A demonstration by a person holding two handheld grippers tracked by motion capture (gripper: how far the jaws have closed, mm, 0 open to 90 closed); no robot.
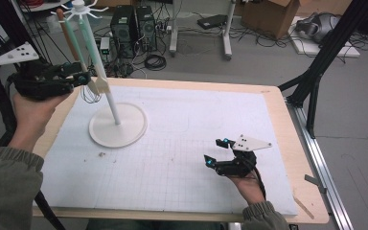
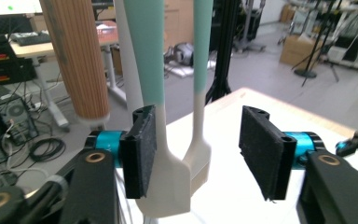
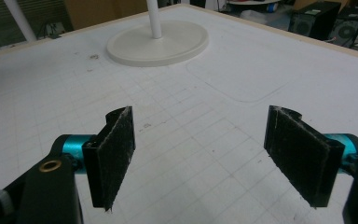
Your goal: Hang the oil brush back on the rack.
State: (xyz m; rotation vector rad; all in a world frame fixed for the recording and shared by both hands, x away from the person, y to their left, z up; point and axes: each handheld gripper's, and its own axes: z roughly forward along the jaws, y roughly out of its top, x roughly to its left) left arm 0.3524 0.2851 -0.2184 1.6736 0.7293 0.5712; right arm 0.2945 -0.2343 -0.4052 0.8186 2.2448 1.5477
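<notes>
Two spatulas (image 2: 168,177) hang from the rack (image 1: 117,125) between our left claw's (image 2: 205,154) parted jaws; we back straight out, right claw (image 3: 198,156) resting wide over the table (image 1: 182,143).

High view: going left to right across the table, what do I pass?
Left gripper → hanging spatulas → stand base → right gripper → table's right edge.

Two black computer towers (image 1: 133,28) and a cardboard box (image 1: 273,15) stand on the floor beyond the table (image 1: 287,143).
</notes>
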